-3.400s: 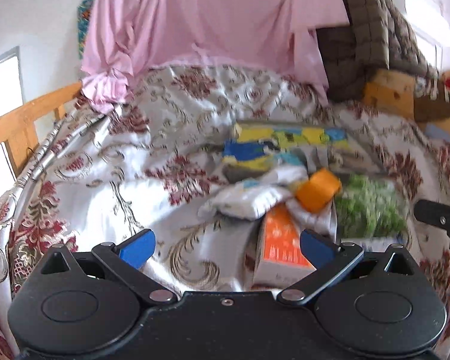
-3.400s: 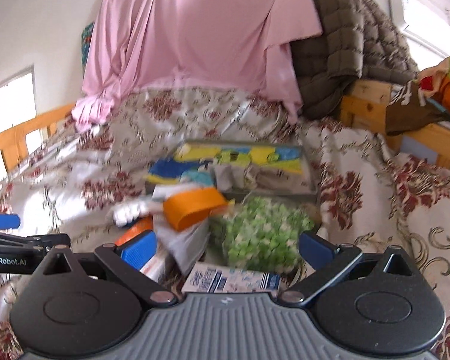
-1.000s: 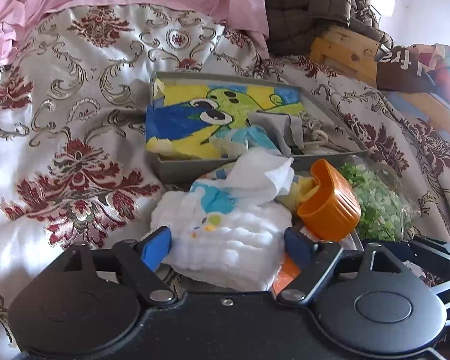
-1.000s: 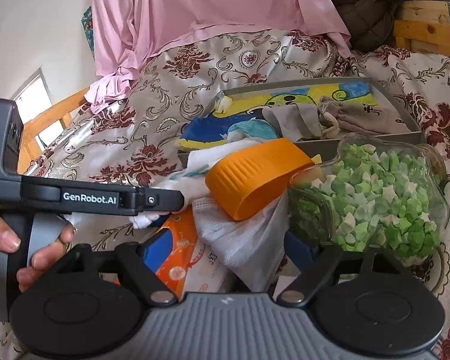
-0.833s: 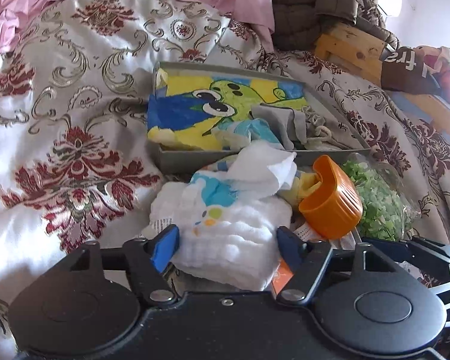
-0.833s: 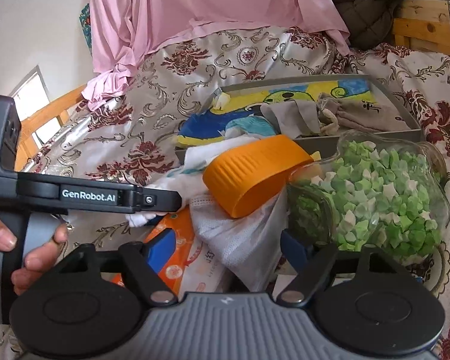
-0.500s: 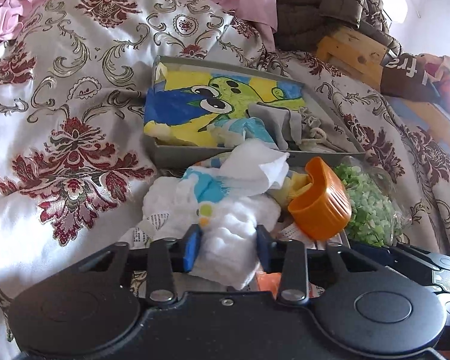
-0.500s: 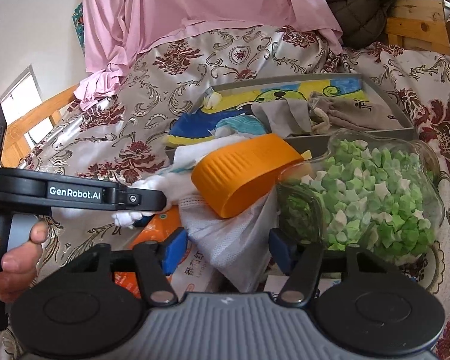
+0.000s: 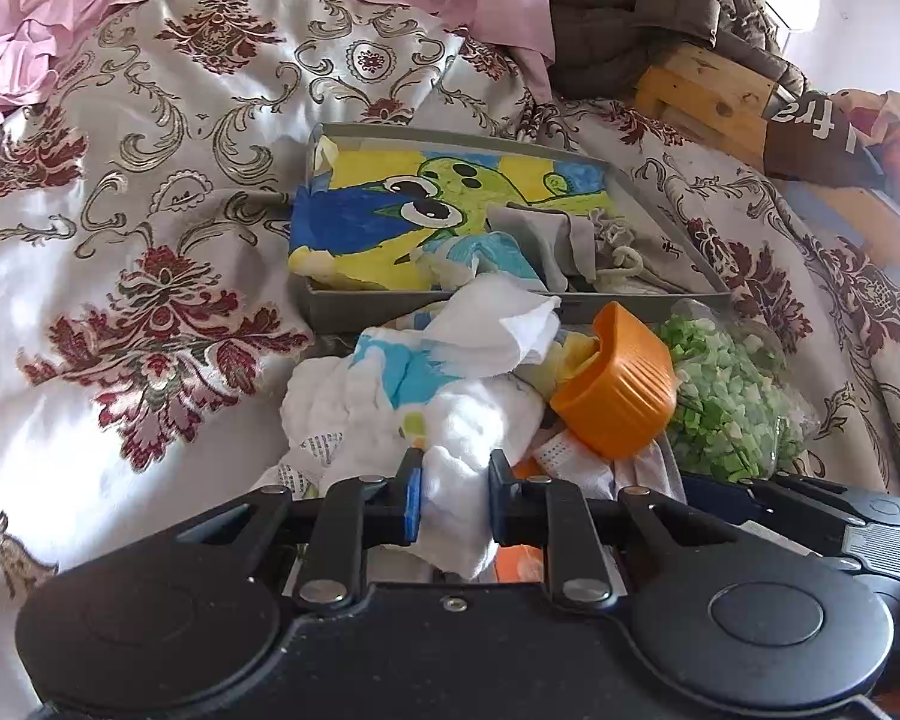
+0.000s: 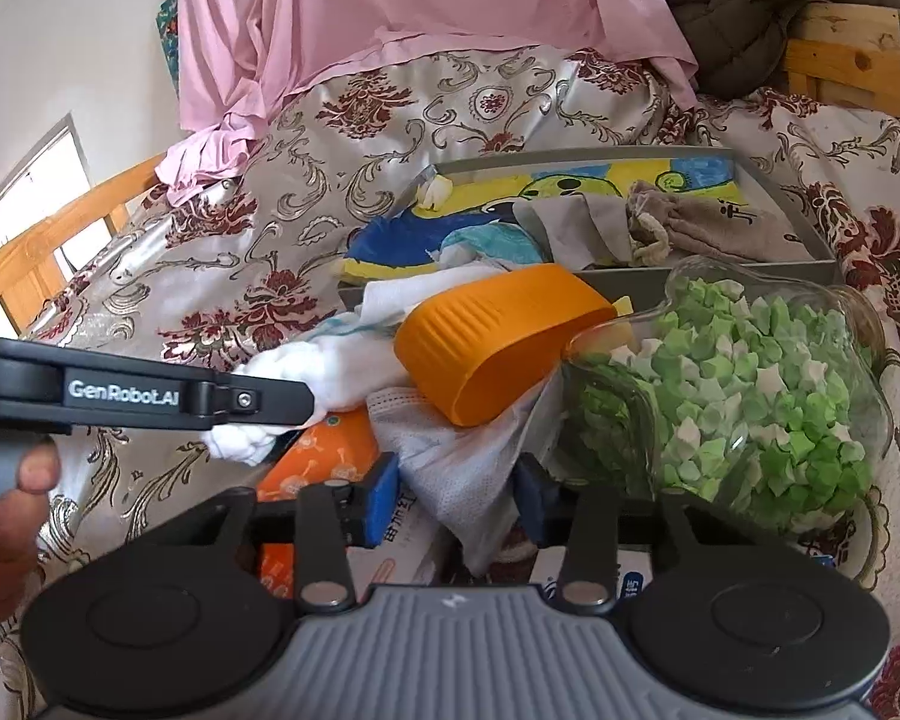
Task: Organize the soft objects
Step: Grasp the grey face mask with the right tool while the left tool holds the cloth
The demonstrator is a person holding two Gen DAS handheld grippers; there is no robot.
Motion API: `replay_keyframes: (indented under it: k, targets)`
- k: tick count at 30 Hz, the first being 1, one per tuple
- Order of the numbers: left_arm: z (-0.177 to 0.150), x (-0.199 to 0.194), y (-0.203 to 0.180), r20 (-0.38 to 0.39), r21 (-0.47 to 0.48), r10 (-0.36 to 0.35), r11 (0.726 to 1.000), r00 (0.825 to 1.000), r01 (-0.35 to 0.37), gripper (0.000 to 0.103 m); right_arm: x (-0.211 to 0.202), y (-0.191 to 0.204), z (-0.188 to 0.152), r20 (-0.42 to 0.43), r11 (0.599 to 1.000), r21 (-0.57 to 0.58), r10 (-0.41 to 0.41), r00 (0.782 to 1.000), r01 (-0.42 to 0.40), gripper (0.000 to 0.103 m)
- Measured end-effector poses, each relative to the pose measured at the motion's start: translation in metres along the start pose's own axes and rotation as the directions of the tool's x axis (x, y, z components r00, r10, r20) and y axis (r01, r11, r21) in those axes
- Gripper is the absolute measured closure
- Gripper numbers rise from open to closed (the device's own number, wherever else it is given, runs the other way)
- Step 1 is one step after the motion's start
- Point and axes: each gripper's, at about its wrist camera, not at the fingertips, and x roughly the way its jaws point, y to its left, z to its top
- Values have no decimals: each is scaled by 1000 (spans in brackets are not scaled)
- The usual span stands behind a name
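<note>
1. White quilted cloth [image 9: 390, 396] with blue and green print: lies on the floral bedspread [image 9: 120, 276], just in front of the grey tray [image 9: 330, 306]. Its near fold is pinched between the blue pads of the left gripper [image 9: 453, 495], whose jaws have just been closing on it.
2. White mesh fabric [image 10: 456, 462]: lies under the orange plastic cup [image 10: 498, 342]. Its lower corner sits between the pads of the right gripper [image 10: 459, 495], whose jaws have just been closing; both pads touch the cloth.
3. Grey tray: holds a yellow and blue cartoon cloth [image 9: 402, 210] and grey socks [image 9: 546, 234].
4. Clear jar of green paper stars [image 10: 738, 396]: lies on its side, touching the cup.
5. Orange packet [image 10: 324, 462]: beneath the cloth pile.
</note>
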Motion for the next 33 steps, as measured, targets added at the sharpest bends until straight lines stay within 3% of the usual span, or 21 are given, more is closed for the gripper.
replay_keyframes:
  k: [16, 23, 29, 33]
  targets:
    - [-23, -45, -34, 10, 4, 15, 1000, 1000, -15, 82, -28, 9, -7, -19, 997, -78, -31, 999, 29, 80]
    - [-39, -68, -51, 14, 16, 24, 1000, 1000, -24, 82, -63, 5, -13, -10, 996, -78, -33, 999, 33, 81]
    - [-55, -90, -60, 26, -31, 3, 1000, 1000, -2, 82, -95, 2, -19, 11, 994, -92, -61, 998, 61, 81]
    - [-68, -91, -72, 5, 7, 54, 998, 999, -54, 82, -104, 0, -21, 9, 993, -82, -84, 996, 85, 81]
